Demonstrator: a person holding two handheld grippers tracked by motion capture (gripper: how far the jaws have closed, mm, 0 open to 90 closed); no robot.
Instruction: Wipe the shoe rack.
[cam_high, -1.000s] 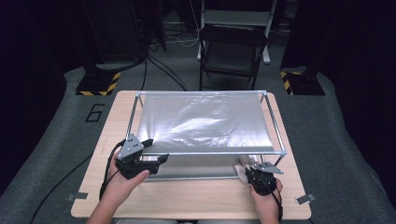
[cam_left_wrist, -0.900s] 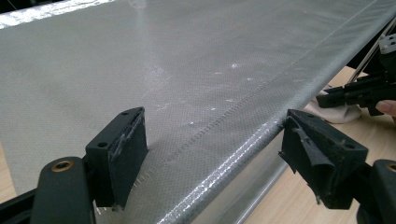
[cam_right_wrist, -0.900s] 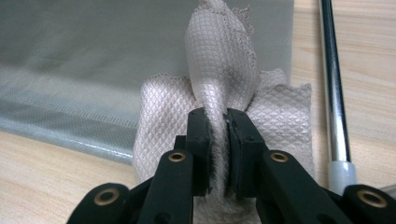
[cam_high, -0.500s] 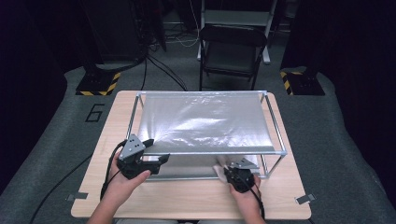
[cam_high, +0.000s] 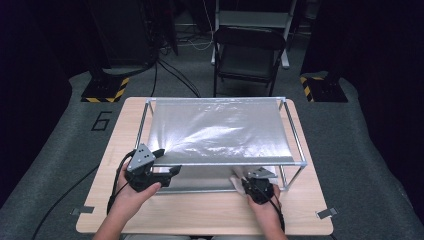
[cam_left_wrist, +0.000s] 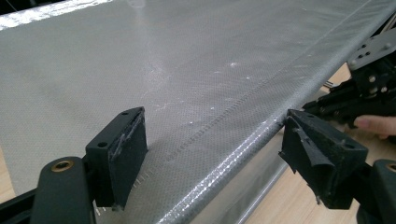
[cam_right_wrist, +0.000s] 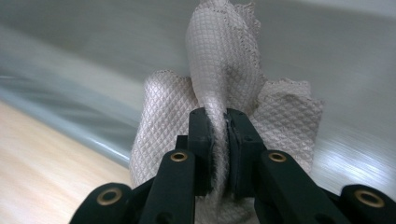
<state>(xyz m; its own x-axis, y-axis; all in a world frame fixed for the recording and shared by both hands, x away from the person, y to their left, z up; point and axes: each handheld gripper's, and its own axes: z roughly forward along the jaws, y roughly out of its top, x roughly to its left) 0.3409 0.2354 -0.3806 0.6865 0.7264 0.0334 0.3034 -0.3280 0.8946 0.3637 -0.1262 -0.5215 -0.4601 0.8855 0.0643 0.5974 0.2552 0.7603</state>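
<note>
cloth (cam_right_wrist: 224, 93) | right tongs (cam_right_wrist: 219, 140) clamped on it | left tongs (cam_left_wrist: 215, 158) wide open

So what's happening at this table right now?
A person works at a wooden table with a gripper in each hand. The right gripper is shut on a white quilted cloth, held against the near side of a silvery sheet stretched over a metal frame, apparently to wipe it. The left gripper is open, its jaws standing on either side of the sheet's near edge, one above the top surface and one off to the side, without pressing on it.
</note>
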